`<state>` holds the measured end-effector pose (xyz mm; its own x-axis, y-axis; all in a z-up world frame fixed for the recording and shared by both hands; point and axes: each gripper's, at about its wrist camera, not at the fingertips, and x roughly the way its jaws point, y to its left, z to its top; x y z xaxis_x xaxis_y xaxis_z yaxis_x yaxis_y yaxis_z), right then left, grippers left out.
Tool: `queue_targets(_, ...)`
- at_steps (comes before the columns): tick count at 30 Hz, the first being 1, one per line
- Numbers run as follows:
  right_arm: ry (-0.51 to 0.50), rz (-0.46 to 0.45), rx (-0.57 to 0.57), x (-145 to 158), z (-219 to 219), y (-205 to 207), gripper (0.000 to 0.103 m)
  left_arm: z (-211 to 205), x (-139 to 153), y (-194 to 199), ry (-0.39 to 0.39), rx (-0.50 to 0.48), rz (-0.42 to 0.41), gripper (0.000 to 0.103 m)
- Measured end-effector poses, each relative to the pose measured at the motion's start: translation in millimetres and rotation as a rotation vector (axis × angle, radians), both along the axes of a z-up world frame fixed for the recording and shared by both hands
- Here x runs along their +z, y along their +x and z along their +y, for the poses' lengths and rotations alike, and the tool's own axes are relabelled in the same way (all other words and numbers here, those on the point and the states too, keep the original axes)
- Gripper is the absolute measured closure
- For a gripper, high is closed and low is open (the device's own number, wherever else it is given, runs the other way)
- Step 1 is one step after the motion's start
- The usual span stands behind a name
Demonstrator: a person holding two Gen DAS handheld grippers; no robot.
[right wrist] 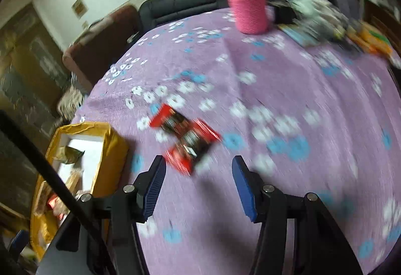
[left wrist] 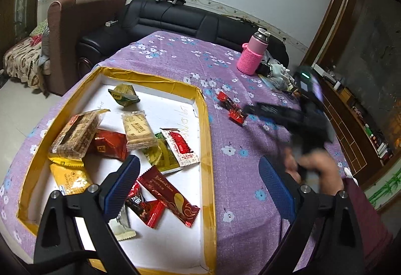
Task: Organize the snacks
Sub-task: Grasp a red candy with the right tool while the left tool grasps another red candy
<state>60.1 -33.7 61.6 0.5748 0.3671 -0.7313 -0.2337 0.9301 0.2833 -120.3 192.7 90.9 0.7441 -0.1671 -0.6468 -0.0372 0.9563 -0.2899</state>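
A shallow box with a yellow taped rim [left wrist: 204, 124] lies on the purple flowered tablecloth and holds several snack packets. My left gripper [left wrist: 198, 184] is open and empty, hovering over the box's right rim near a dark red wafer packet [left wrist: 170, 196]. Two red snack packets [left wrist: 231, 107] lie on the cloth right of the box; they also show in the blurred right wrist view [right wrist: 185, 137]. My right gripper [right wrist: 199, 167] is open and empty, just in front of those red packets. It also shows as a dark blur in the left wrist view [left wrist: 288, 119].
A pink bottle in a knitted sleeve [left wrist: 252, 55] stands at the table's far right, with clutter [left wrist: 275, 74] beside it. A black sofa [left wrist: 175, 19] and a brown armchair [left wrist: 75, 32] stand beyond the table. The box corner [right wrist: 82, 134] is left of my right gripper.
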Motion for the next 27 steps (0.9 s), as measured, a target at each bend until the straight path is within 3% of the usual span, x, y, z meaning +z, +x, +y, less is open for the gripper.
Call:
queue_targets(7,-0.295,-0.044,0.113,-16,67,46,0.046,10,-3,3,0.01,-0.021,0.004,0.007)
queue_targets(9,-0.315,-0.028,0.119,-23,68,51,0.054,11,-3,6,0.011,-0.029,0.009,0.007)
queue_targets(10,-0.303,-0.03,0.112,-22,65,52,0.077,10,-3,8,0.013,-0.032,0.012,0.007)
queue_targets(11,-0.285,-0.018,0.103,-20,61,53,0.079,9,-4,12,0.012,-0.037,0.018,0.007)
queue_targets(14,-0.171,0.041,0.073,-17,39,52,0.08,3,-5,19,0.0,-0.062,0.032,0.007)
queue_targets(21,0.042,0.024,-0.013,7,-32,1,0.08,-32,3,46,0.01,-0.17,0.065,0.007)
queue_targets(27,0.176,0.031,-0.059,1,-83,-47,0.08,-83,0,107,0.066,-0.265,0.122,0.007)
